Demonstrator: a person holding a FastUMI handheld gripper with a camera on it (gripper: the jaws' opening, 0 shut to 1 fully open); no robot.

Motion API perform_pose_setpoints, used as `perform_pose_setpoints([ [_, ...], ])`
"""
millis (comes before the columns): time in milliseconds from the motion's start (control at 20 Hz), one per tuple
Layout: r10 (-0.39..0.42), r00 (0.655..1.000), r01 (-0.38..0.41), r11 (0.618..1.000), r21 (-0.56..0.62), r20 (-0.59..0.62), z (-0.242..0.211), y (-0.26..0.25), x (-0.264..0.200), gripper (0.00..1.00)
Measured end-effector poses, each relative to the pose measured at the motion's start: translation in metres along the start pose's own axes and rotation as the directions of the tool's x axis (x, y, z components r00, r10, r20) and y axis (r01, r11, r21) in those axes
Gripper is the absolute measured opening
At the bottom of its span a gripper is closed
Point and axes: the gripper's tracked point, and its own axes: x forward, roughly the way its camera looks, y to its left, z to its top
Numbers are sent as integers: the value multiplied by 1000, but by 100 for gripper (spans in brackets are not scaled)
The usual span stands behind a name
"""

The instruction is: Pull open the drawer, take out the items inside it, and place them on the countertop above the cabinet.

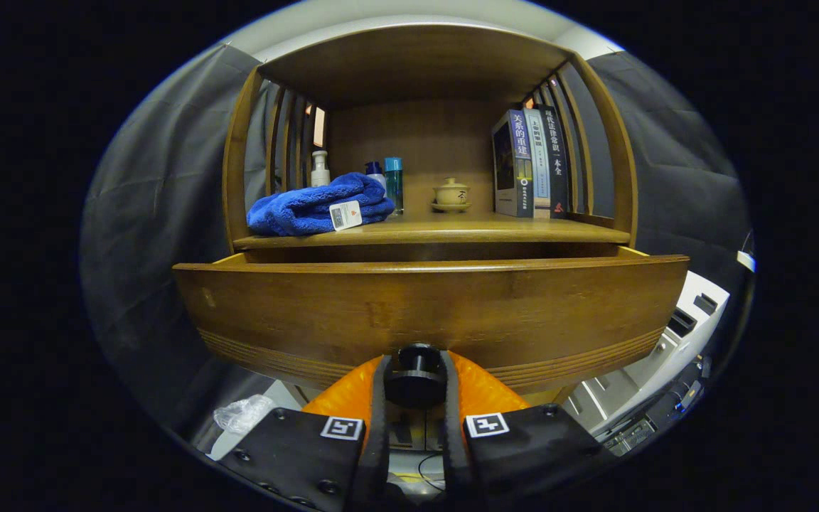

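The gripper has both fingers pinched on the dark round knob at the lower middle of the drawer front. The drawer stands partly drawn out below the countertop; its contents are hidden behind the front panel. Judged: rigid wood, moderately heavy, likely sliding stiffly. The knob is the sound hold; a straight pull should prevent slipping.

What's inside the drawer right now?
Can't tell: the drawer is pulled out, but its front panel hides the inside. The hand-held gripper is shut on the knob.
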Motion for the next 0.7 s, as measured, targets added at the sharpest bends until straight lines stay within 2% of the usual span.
perform_pose_setpoints([
  [700,22,998,-23,1000,-18,-56,-25,7,-59,39],
])
